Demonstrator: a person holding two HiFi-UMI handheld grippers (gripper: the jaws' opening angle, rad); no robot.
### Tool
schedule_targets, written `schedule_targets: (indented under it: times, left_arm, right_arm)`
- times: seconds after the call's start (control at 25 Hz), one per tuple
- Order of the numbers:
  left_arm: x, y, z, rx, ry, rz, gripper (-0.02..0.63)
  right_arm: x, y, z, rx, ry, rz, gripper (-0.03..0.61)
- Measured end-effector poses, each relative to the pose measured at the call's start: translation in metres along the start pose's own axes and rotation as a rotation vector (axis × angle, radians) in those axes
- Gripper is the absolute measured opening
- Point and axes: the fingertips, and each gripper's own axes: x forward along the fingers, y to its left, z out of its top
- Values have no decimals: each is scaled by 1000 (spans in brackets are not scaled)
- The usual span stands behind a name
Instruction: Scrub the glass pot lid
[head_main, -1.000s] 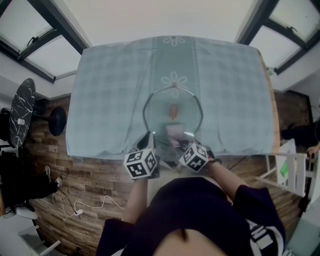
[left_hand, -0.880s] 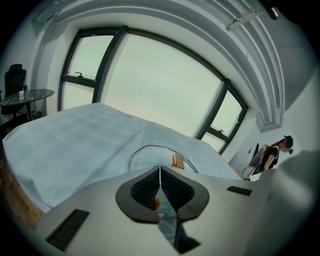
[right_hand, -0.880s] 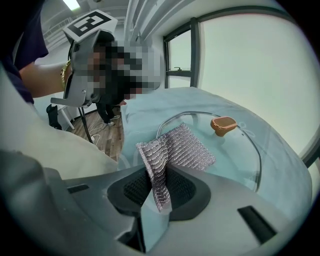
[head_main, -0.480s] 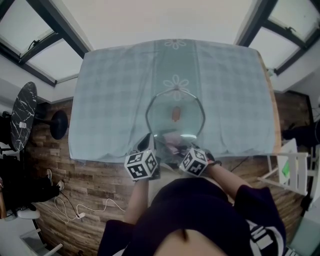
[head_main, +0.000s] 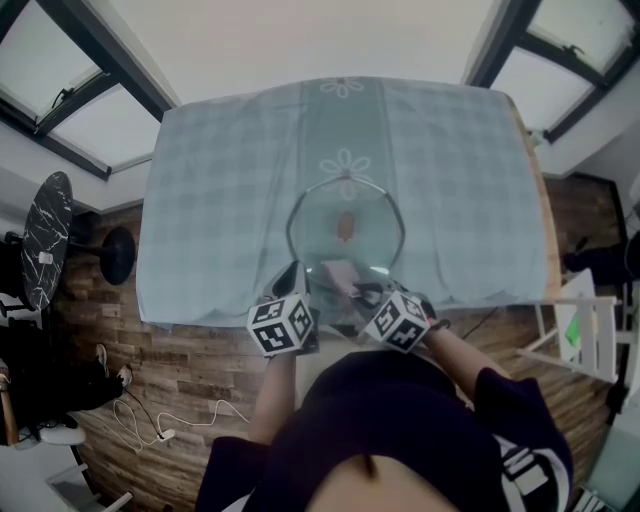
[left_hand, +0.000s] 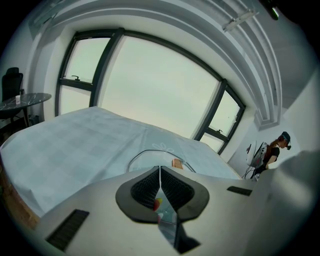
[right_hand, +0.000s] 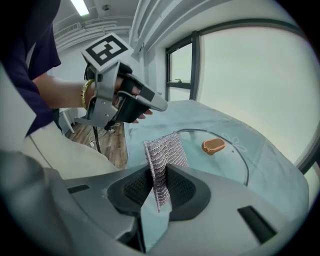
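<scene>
Your biggest risk is the glass pot lid (head_main: 372, 212) skating or tipping. It lies on the tablecloth (head_main: 220, 180) just below the middle of the head view, close to the table's near edge and right in front of you. If you push hard on the near side, it could slide on the fabric, bunch the cloth up, or come off the edge.

Your left tool (head_main: 297, 272) is closed right down. A thin clear edge shows between its pads, which I take to be the lid's near rim at lower left. That is a narrow pinch on smooth glass, so sideways scrubbing force could twist the rim out of it.

Your right tool (right_hand: 160, 187) is clamped on a silvery knitted scouring cloth (right_hand: 162, 157). It holds the cloth by one fold, and most of it stands out past the tips. If the cloth drags against the glass, it could pull free. I cannot tell whether it touches the lid at this moment.

The two tools sit just beside each other at the lid's near rim, so a wide stroke to the left could knock them together. Mind the knob (right_hand: 213, 146) too, since the cloth could snag there.

The lid itself is clear glass with a thin metal rim and a small copper-coloured knob at its centre. The checked cloth shows straight through it, and I see no obvious grime from here.
</scene>
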Motion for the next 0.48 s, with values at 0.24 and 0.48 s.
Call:
schedule_targets:
  times: [0.24,0.48]
  left_arm:
    - [14,-12,0,33,15,0,9]
    - [37,-33,1,81,27,-9,11]
  right_arm:
    - [-30,-24,11,94,-99,-54,83]
    - [-60,-53,10,158,-174,-109,83]
